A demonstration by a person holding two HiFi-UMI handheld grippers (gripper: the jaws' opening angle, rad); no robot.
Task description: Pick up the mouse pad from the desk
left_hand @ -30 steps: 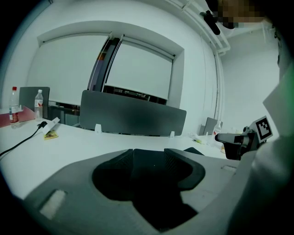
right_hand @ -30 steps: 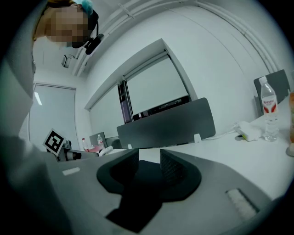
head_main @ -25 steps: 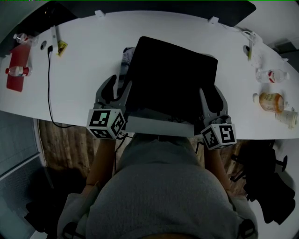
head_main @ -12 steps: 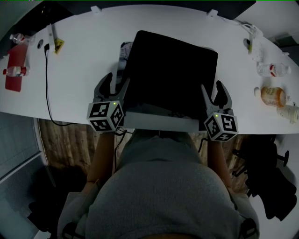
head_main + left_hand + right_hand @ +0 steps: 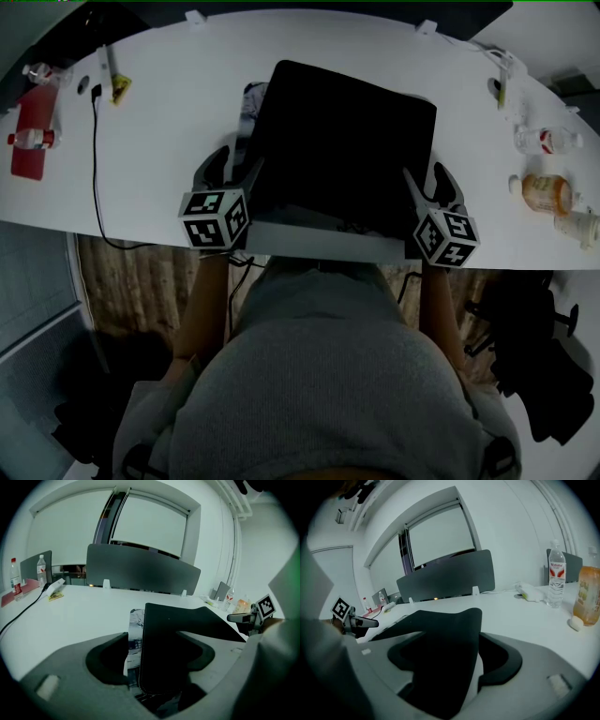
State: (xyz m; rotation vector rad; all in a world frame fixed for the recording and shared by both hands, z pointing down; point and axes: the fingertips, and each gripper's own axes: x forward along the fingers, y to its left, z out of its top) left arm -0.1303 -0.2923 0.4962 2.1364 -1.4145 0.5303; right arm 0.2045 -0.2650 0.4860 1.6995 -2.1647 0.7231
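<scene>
The black mouse pad lies on the white desk, with its near edge at the desk's front. My left gripper is at the pad's near left corner and my right gripper at its near right corner. Both sets of jaws have just been opening and now stand wide. In the left gripper view the pad runs between the jaws of the left gripper, with a gap beside the left jaw. In the right gripper view the pad sits between the jaws of the right gripper, clear of the right jaw.
A printed sheet pokes out under the pad's left edge. A black cable and a red item with a bottle are at far left. Bottles and an orange bottle stand at right. A dark divider panel backs the desk.
Both grippers' jaws have spread wider around the pad's near corners, and both hands have sunk towards the desk. The pad has shifted slightly away from me.
</scene>
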